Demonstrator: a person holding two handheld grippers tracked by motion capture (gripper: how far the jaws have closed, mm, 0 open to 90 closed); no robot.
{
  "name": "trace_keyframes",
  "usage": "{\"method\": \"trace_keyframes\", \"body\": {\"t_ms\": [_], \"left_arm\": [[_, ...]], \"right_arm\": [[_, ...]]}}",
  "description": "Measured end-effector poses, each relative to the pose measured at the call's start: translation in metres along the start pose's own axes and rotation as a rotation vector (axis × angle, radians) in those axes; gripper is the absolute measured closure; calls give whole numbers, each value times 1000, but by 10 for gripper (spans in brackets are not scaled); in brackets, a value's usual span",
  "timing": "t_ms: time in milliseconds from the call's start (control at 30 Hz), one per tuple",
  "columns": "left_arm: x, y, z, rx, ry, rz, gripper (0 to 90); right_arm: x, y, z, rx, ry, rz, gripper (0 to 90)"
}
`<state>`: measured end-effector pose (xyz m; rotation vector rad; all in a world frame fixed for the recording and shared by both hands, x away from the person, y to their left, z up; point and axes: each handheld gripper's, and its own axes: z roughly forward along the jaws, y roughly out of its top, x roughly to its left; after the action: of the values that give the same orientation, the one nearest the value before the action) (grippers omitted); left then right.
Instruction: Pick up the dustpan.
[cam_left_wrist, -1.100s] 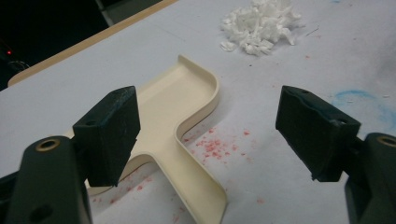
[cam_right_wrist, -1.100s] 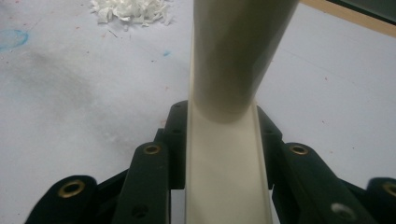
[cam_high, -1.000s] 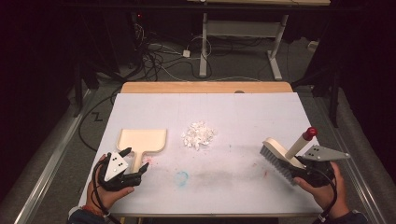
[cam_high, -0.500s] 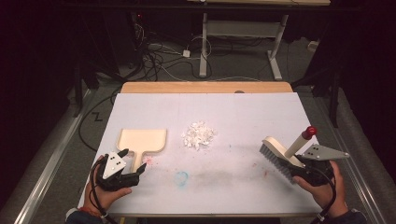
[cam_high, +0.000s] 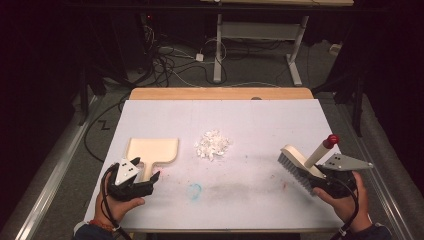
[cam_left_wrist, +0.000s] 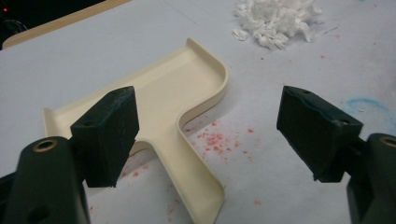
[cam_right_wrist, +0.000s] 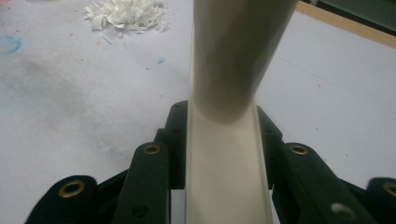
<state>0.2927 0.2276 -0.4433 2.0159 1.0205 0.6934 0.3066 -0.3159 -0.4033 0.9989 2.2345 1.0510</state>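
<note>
Cream plastic, stiff and light, the dustpan (cam_left_wrist: 180, 100) lies flat near-left, its thin handle between my left gripper's (cam_left_wrist: 210, 135) wide-open jaws, the best hold, while my right gripper (cam_right_wrist: 224, 135) clamps the brush (cam_high: 300, 165).

I see cables (cam_high: 170, 60) tangled on the floor beyond my white surface (cam_high: 270, 120), and a blue smudge (cam_high: 195, 189).

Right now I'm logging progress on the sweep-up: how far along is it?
Done: the right gripper is shut on the brush. In hand: the left gripper is open, its jaws either side of the dustpan handle, not yet gripping. Left: the white scraps lie unswept in a pile on the table.
</note>
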Motion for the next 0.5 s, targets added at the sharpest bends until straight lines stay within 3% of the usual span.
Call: {"method": "trace_keyframes", "body": {"t_ms": [233,267,300,400,433,500], "left_arm": [[2,-8,-2,39,39,-46,202],[3,-10,-3,53,50,-54,202],[3,-11,-4,74,87,-67,202],[6,-18,-6,117,110,-161,202],[7,-21,-5,152,110,-199,202],[6,-22,-4,174,115,-237,202]], "right_arm": [[-2,0,-1,-3,-17,12,677],[-3,1,-2,-5,-19,10,678],[-3,1,-2,-8,-23,9,678],[-3,2,-4,-13,-20,0,677],[-2,2,-4,-12,-27,-2,677],[-2,2,-2,-5,-29,-7,677]]}}
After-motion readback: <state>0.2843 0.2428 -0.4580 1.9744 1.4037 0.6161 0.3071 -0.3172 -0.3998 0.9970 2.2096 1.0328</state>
